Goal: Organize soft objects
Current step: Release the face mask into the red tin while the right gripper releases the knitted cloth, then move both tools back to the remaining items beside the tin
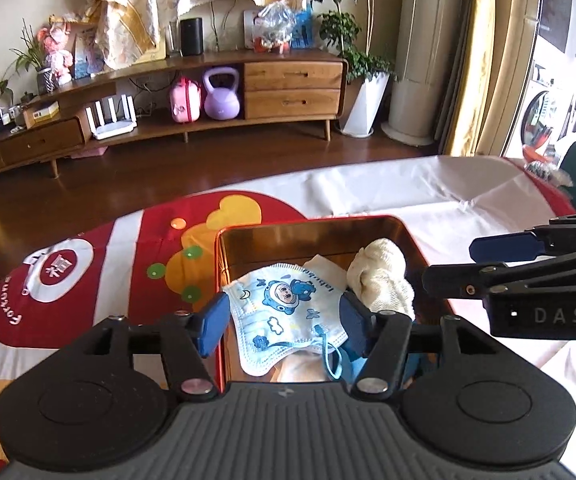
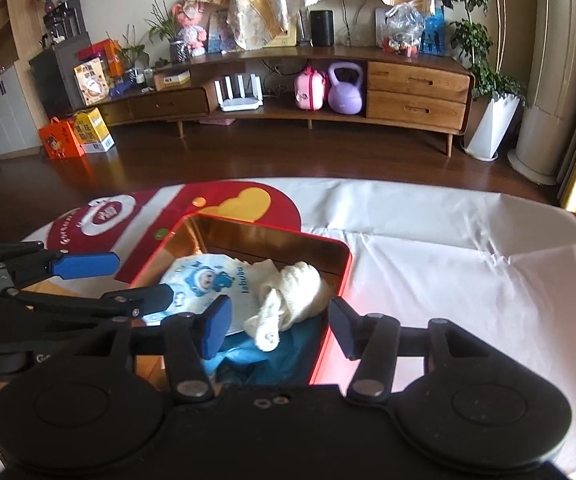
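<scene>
Hovering left gripper (image 1: 282, 322) over red tin (image 1: 316, 222), jaws spread, nothing pinched; child's mask (image 1: 284, 312) lies loose inside beside cream sock (image 1: 382, 276), both stowed for tidiness. Tin's near end hidden behind my gripper body.

Right wrist view: right gripper (image 2: 280, 328) spread, empty, above same tin (image 2: 266, 231); sock (image 2: 288, 298) over mask (image 2: 204, 280); blue cloth (image 2: 276, 360) beneath, partly hidden.
</scene>
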A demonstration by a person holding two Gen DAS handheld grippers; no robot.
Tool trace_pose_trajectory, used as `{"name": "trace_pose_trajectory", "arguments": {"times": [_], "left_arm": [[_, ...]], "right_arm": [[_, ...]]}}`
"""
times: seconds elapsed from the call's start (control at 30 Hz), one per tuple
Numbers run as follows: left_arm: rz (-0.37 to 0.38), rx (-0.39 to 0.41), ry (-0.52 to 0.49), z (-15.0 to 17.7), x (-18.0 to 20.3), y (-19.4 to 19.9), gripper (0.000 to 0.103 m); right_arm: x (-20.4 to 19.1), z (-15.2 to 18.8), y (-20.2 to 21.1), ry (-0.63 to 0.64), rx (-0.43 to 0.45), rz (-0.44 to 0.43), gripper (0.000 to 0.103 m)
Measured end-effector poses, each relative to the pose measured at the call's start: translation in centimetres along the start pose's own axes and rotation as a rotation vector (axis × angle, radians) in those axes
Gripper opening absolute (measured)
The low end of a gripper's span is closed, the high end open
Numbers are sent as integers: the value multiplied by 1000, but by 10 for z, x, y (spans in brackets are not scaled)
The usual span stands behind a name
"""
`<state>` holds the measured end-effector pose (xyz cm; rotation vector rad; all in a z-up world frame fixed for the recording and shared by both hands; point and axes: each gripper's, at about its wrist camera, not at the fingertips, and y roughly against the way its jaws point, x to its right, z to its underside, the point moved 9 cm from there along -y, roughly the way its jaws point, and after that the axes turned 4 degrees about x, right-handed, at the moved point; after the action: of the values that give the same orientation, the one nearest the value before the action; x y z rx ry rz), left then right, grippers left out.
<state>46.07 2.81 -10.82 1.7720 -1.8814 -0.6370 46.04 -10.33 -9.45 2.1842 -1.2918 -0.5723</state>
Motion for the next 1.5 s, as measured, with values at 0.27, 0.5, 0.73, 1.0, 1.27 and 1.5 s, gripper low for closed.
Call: {"name": "trace_pose_trajectory", "arguments": {"times": [0.27,0.5,0.73,1.0,1.27,1.5], "left_arm": [[16,48,7,-9,4,55,68],[41,84,-2,-5,11,105,73],[52,111,9,6,14,146,81],[89,121,63,35,15,181,87],[64,132,106,68,7,200,98],[57,124,167,97,-6,200,103]], "right_arm": [[-21,-1,53,17,42,-23,64],[-38,9,94,24,68,-42,71],[-51,23,130,32,111,-46,86],[-65,55,157,39,124,-64,97],[-74,99,165,58,132,-89,101],[-84,134,155,95,88,-90,101]]}}
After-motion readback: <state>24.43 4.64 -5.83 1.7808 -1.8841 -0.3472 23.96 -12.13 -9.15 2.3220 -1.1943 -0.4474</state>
